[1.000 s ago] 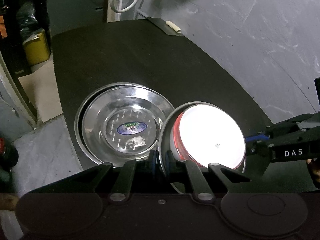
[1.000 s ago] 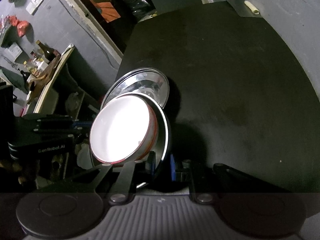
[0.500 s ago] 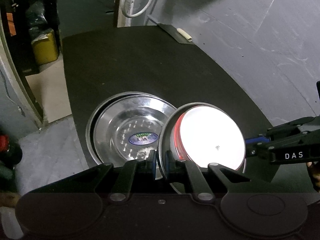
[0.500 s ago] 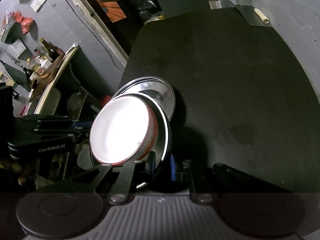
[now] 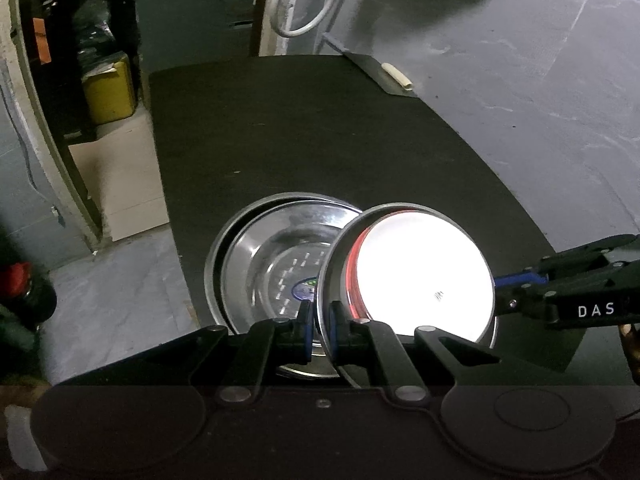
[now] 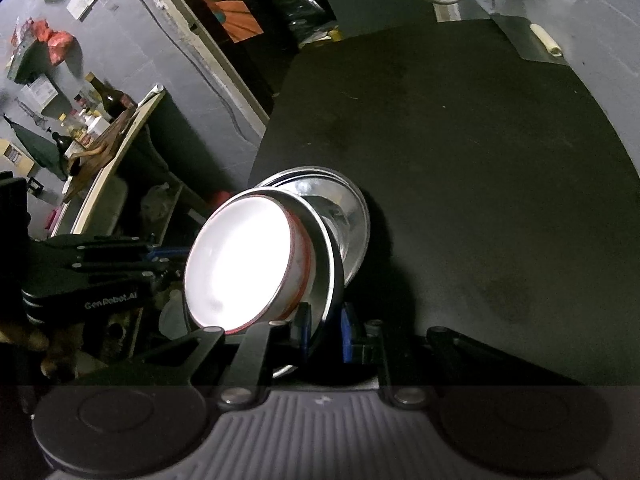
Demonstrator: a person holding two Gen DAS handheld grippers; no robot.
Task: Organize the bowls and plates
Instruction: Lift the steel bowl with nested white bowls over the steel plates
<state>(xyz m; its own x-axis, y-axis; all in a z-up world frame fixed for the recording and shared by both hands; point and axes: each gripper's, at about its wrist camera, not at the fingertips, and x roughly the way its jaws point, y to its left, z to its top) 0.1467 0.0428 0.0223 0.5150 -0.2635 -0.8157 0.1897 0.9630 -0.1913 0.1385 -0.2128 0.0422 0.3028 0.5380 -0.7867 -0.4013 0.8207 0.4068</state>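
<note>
**Listener:** What do you see, going left to right?

**Operator:** In my left wrist view, far left, a yellow container (image 5: 109, 87) sits on the floor beyond the black surface (image 5: 304, 128). On the surface lies a stack of steel plates (image 5: 264, 260), shiny, with a small sticker near the middle of the top one.

**Listener:** And your left claw?

**Operator:** My left claw (image 5: 319, 330) is nearly closed, its blue pads pinching the near rim of a steel plate (image 5: 332, 264). That plate is tilted, overlapping the right edge of the stack. Inside it sits a white bowl with a red band (image 5: 424, 272), glaring bright under the light.

**Listener:** What is right of that?

**Operator:** My right claw (image 5: 516, 280) enters from the right edge and meets the far side of the same plate. On the surface's far right corner lies a metal scraper with a pale handle (image 5: 394, 78).

**Listener:** And the right wrist view?

**Operator:** On the left, cluttered shelves (image 6: 92, 128), then my left claw (image 6: 168, 256) by the bowl (image 6: 240, 264). At the centre, my right claw (image 6: 325, 328) is closed to a narrow gap on the rim of the plate (image 6: 326, 256), which stands steeply tilted. The stack (image 6: 352, 216) lies behind it, on the surface (image 6: 480, 184).
</note>
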